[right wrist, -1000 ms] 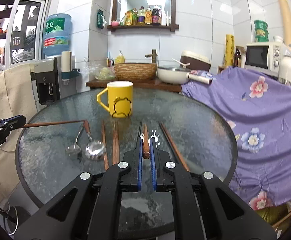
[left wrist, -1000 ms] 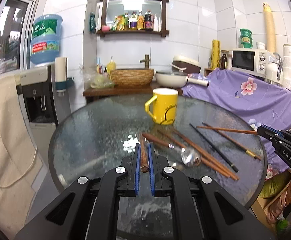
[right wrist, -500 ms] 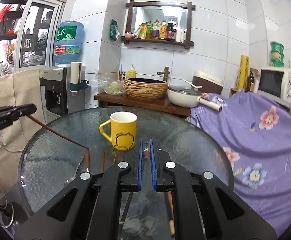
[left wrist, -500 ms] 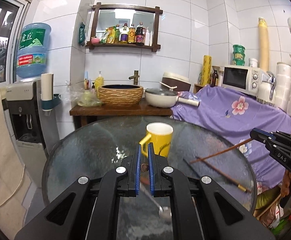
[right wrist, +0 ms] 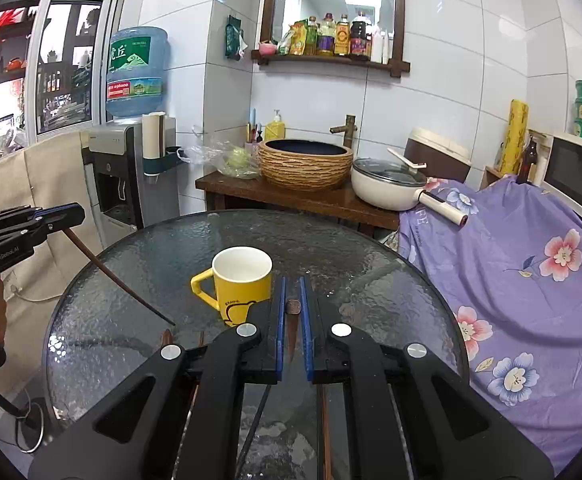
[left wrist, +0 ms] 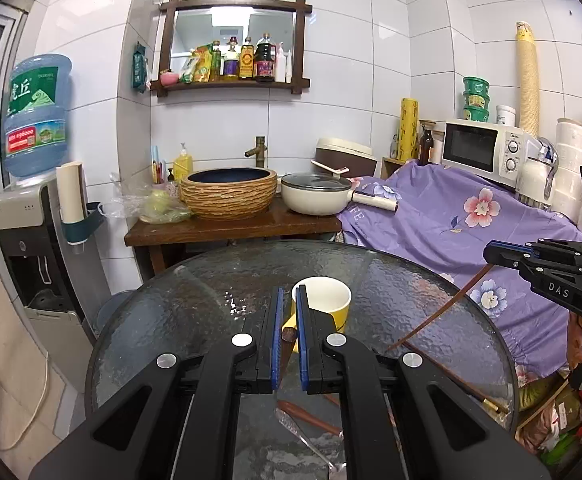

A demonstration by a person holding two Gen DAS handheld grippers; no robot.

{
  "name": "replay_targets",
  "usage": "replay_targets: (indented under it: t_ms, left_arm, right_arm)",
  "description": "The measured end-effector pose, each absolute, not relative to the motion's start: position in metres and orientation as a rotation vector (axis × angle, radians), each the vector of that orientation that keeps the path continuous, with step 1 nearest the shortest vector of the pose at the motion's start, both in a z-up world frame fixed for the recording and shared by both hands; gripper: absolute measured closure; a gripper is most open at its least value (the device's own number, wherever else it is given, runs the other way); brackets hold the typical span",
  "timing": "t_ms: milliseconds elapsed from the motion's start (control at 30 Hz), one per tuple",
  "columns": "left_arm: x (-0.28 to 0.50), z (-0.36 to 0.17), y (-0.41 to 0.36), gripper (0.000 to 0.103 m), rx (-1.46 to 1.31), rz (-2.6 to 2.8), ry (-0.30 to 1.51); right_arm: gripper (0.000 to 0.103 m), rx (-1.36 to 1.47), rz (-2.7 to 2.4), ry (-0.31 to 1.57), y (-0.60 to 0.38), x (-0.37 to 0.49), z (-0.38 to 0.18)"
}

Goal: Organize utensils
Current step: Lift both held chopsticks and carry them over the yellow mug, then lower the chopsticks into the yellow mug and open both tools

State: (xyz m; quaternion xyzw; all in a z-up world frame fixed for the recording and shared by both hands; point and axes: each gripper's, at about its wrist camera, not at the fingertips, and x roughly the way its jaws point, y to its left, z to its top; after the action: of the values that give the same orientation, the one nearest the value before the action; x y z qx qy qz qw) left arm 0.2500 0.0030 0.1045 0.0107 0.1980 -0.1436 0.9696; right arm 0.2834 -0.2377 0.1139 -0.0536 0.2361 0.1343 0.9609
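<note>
Chopsticks are split between both grippers and the round glass tabletop (right wrist: 371, 264). One brown chopstick (left wrist: 289, 334) is clamped in the closed jaws of the left gripper (left wrist: 289, 334), raised just in front of the yellow mug (right wrist: 243, 284) near the tabletop's centre. The right gripper (right wrist: 293, 308) likewise pinches a second brown chopstick (right wrist: 292, 307) beside the mug. More chopsticks (left wrist: 447, 378) and a metal spoon (left wrist: 303, 436) lie near the tabletop's near edge.

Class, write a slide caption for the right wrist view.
Right gripper and left gripper each hold a chopstick above the yellow mug.
</note>
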Motion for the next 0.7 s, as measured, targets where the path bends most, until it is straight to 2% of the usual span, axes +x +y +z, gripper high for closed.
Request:
replay_targets:
  t_ms: [433, 700]
  left_arm:
    - [0.307, 0.126, 0.0, 0.097, -0.01, -0.31, 0.507]
    - [0.32, 0.141, -0.008, 0.097, 0.018, -0.296, 0.506]
  right_arm:
    - [0.095, -0.089, 0.314, 0.602, -0.232, 0.346, 0.146]
    - [0.095, -0.061, 0.323, 0.631, -0.231, 0.366, 0.158]
